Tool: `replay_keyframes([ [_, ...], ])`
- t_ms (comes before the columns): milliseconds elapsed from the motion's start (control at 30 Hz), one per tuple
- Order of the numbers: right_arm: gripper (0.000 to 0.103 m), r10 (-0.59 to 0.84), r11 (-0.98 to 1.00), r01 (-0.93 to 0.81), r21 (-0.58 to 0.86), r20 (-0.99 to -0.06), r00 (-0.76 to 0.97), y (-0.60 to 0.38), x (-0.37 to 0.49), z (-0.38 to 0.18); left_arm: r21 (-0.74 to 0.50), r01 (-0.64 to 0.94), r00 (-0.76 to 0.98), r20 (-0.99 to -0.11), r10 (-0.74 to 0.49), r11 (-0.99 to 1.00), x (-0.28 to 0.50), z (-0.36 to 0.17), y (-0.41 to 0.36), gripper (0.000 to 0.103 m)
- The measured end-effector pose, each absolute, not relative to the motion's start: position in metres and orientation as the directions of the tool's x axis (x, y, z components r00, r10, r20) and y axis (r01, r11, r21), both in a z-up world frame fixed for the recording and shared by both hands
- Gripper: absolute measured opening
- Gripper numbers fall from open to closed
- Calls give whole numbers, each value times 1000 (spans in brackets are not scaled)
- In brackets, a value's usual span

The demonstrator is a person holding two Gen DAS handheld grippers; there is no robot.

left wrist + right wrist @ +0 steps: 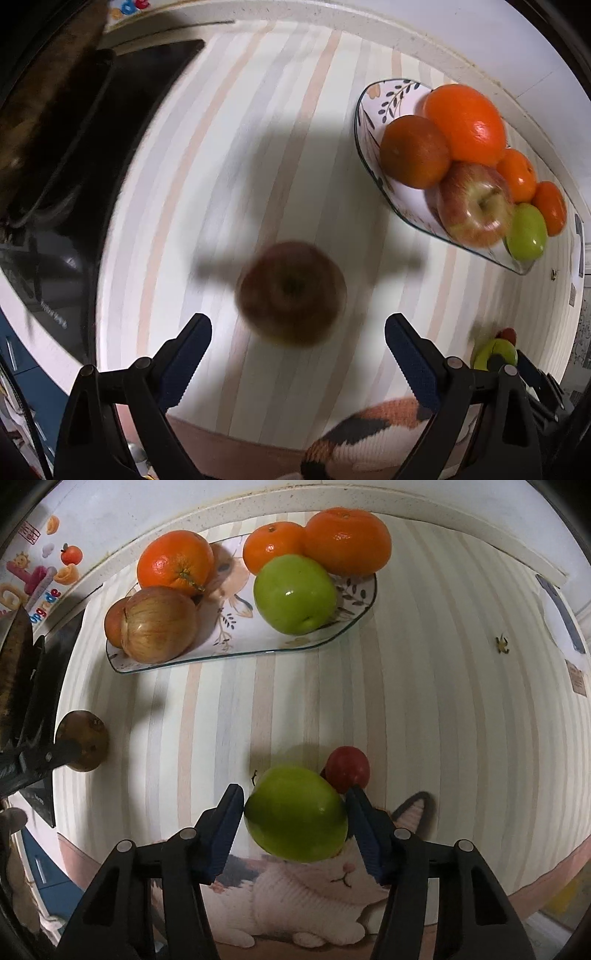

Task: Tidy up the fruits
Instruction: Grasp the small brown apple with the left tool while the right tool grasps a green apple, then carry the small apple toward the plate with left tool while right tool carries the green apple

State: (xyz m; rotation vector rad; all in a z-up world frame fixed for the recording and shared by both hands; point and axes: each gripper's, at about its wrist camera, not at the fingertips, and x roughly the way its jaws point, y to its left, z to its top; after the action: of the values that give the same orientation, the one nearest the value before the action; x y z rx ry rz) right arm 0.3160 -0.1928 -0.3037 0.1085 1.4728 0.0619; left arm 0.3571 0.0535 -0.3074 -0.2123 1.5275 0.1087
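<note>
Between the left gripper (298, 343) fingers, just ahead of the tips, sits a brownish apple (291, 293), blurred, resting on the striped mat (258, 147). Jaws spread wide, pads clear of the fruit on both sides; nothing grasped. Up and to the right of those jaws: the floral plate (369, 107), loaded. Two large oranges (463, 123), a red-yellow apple (474, 203), two smaller oranges (517, 173) and a green apple (526, 230) crowd together on it.

Right wrist view, left to right. At far left edge the left gripper's dark finger overlaps that same brownish apple. Ahead and left of the right gripper (295, 812): the plate, well apart from the jaws.

Directly between the right gripper's blue pads: a second green apple (295, 814). Left pad touches its side; right pad sits against or just beside its other side — contact there cannot be confirmed. Jaws partly drawn in around it. Behind this apple, just off the right fingertip, a small red fruit (349, 768), touching or nearly touching it. Beneath the fingers the mat shows a knitted cat picture (317, 897).
</note>
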Motion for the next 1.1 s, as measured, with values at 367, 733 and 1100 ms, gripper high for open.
replay_keyframes([
  [367,61,72,997,-32,70,-996,58,-180,331,-306,-41,-175,17,-999,-38,984,380,-331,51,65],
  [733,59,194,980,-47,194,-981,-3,-175,324,-307,-95,-52,-40,-994,-97,994,315,-333,-9,65],
  [1100,63,244,969,-36,245,-969,-35,-171,330,-325,-44,-15,2,-999,-44,999,315,-335,-47,65],
])
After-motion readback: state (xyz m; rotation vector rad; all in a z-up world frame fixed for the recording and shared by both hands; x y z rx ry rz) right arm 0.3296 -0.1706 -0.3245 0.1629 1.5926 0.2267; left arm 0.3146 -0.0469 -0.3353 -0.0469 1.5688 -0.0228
